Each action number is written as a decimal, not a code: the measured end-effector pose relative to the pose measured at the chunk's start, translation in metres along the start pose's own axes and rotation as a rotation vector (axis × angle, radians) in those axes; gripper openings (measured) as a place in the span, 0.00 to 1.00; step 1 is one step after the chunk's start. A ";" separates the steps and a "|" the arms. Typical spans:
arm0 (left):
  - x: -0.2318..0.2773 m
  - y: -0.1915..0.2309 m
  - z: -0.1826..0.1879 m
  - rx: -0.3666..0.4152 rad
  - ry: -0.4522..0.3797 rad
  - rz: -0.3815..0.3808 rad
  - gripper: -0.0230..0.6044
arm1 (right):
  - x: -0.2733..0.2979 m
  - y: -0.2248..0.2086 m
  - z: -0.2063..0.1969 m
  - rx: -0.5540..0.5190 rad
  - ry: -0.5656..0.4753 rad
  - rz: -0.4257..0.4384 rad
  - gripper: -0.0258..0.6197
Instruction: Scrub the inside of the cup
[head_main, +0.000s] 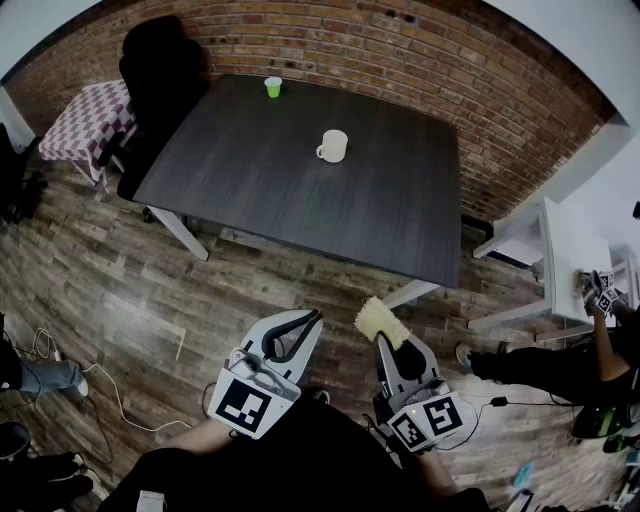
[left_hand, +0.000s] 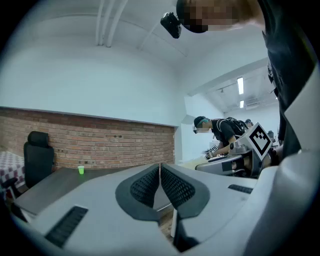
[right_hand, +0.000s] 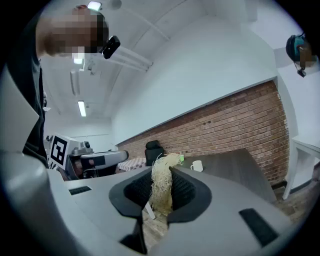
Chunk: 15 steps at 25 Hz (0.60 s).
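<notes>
While the right tool (head_main: 392, 350) pinches a pale fibrous scrubber (head_main: 377, 320) and the left tool (head_main: 300, 326) is closed on nothing, the white cup (head_main: 332, 146) stands unheld toward the far edge of the table (head_main: 380, 220), so one-handed scrubbing could tip or skid it.

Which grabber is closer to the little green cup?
Left. Both hang over the floor before the table. The left gripper nearly lines up with the green cup; the right gripper sits farther to its right.
</notes>
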<state>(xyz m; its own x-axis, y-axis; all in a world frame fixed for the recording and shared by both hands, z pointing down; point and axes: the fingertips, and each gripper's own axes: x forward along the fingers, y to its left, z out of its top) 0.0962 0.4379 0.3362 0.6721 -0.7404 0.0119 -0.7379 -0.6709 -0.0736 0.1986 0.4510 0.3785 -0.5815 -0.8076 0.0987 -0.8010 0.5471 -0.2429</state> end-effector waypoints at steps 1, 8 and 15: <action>0.000 -0.011 0.002 0.020 0.007 -0.005 0.08 | -0.011 -0.002 0.002 0.003 -0.007 -0.002 0.18; -0.011 -0.053 0.019 0.022 -0.010 0.005 0.08 | -0.059 0.002 0.014 -0.010 -0.046 -0.005 0.18; -0.019 -0.037 0.006 -0.031 0.016 0.011 0.08 | -0.048 0.012 0.000 0.035 -0.023 0.007 0.18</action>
<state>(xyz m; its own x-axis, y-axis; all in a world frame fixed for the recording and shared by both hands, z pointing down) 0.1111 0.4765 0.3329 0.6627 -0.7484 0.0270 -0.7473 -0.6632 -0.0426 0.2165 0.4962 0.3703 -0.5830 -0.8090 0.0749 -0.7915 0.5448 -0.2769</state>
